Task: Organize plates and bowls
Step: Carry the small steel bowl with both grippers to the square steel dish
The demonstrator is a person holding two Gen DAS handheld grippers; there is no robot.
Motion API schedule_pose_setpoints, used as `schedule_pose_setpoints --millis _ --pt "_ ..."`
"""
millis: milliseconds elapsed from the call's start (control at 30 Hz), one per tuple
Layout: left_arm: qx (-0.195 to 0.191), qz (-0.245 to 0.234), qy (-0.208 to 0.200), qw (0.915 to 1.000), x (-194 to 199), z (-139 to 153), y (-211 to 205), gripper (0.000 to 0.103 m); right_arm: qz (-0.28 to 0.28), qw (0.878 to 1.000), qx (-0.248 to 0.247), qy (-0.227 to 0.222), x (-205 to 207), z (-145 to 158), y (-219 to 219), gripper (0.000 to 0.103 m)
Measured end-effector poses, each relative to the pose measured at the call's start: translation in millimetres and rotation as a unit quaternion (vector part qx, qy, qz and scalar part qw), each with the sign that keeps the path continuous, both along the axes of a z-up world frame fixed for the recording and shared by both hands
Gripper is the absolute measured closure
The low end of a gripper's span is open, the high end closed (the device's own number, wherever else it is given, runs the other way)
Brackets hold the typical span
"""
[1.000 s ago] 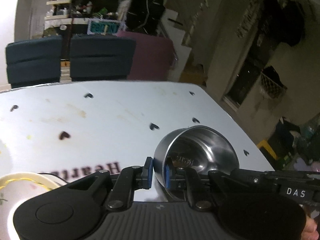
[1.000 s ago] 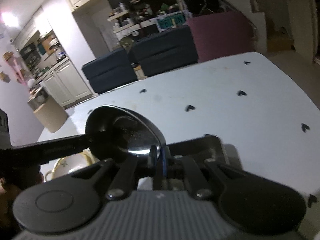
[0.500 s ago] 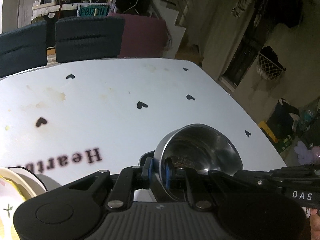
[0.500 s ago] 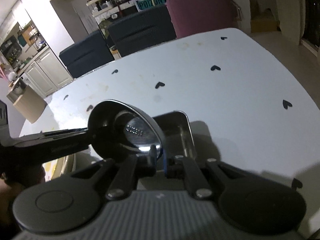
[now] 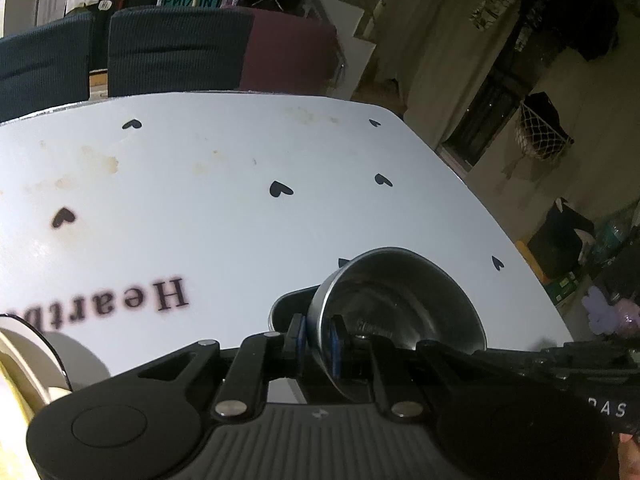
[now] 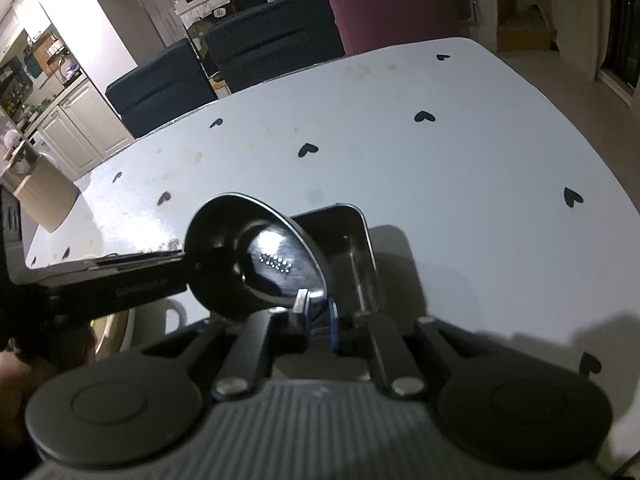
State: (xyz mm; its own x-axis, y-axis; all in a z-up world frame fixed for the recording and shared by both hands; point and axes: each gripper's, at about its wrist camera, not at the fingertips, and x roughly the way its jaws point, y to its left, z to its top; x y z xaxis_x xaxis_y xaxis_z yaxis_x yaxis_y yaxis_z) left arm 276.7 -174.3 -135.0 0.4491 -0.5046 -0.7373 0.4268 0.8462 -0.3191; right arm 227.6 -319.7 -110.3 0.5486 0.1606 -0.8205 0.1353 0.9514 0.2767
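Note:
A steel bowl (image 5: pixel 400 300) hangs tilted just above a rectangular steel tray (image 5: pixel 286 306) on the white table. My left gripper (image 5: pixel 318 338) is shut on the bowl's wall, one blue pad inside and one outside. In the right wrist view the same bowl (image 6: pixel 256 264) shows its shiny inside, with the tray (image 6: pixel 354 240) behind it. My right gripper (image 6: pixel 316 312) is at the bowl's near rim. Its jaws are opening, a gap shows between the pads, and the rim still lies between them. The left gripper's arm (image 6: pixel 108 280) reaches in from the left.
The white table (image 5: pixel 240 220) bears black hearts, lettering and a few stains. A cream dish with a yellow rim (image 5: pixel 20 364) sits at the near left, and a white handle (image 6: pixel 176 314) shows beside it. Dark chairs (image 5: pixel 172 48) stand along the far edge.
Both grippers have sunk toward the table with the bowl, and the steel tray has come into view under it. The right gripper's pads have parted from the rim.

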Motion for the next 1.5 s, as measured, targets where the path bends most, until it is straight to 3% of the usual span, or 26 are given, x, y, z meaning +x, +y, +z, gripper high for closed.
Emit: schedule_pose_setpoints --millis 600,1500 --pt "0.017 -0.016 0.017 0.9996 6 -13 -10 0.089 -0.002 0.999 -0.007 0.035 15 -13 -4 0.087" --pt "0.007 -0.007 0.027 0.9996 10 -12 -6 0.081 0.004 0.999 -0.004 0.038 23 -19 5 0.076"
